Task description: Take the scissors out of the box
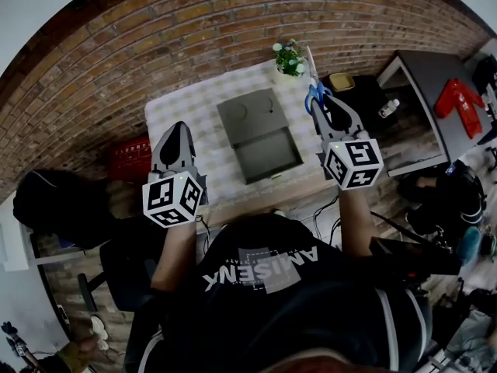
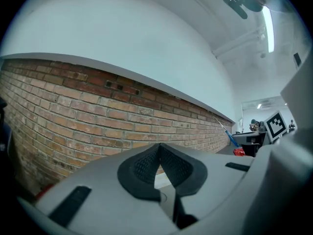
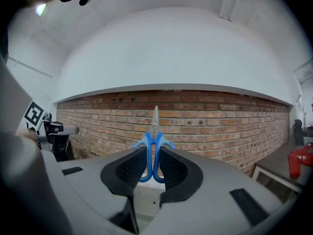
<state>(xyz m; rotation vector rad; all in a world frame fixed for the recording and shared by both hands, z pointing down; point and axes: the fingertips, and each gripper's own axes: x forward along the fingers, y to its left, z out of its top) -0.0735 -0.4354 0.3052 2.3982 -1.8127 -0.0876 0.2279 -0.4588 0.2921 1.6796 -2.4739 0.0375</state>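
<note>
Blue-handled scissors (image 1: 314, 92) stand between the pads of my right gripper (image 1: 320, 103), held in the air over the table's right edge. In the right gripper view the scissors (image 3: 154, 146) have their handles pinched between the black pads and their metal blades pointing away toward the brick wall; the right gripper (image 3: 153, 160) is shut on them. The grey box (image 1: 256, 134) lies open on the checked tablecloth, its lid flat behind it and nothing visible inside. My left gripper (image 1: 179, 127) hovers over the table's left edge. Its pads (image 2: 146, 163) meet at the tips with nothing between them.
The table (image 1: 186, 115) stands against a brick wall. A small potted plant (image 1: 290, 57) sits at its far right corner, close to the scissors' blades. A dark desk with a red object (image 1: 458, 99) is at the right, and a red crate (image 1: 128, 158) is on the floor at the left.
</note>
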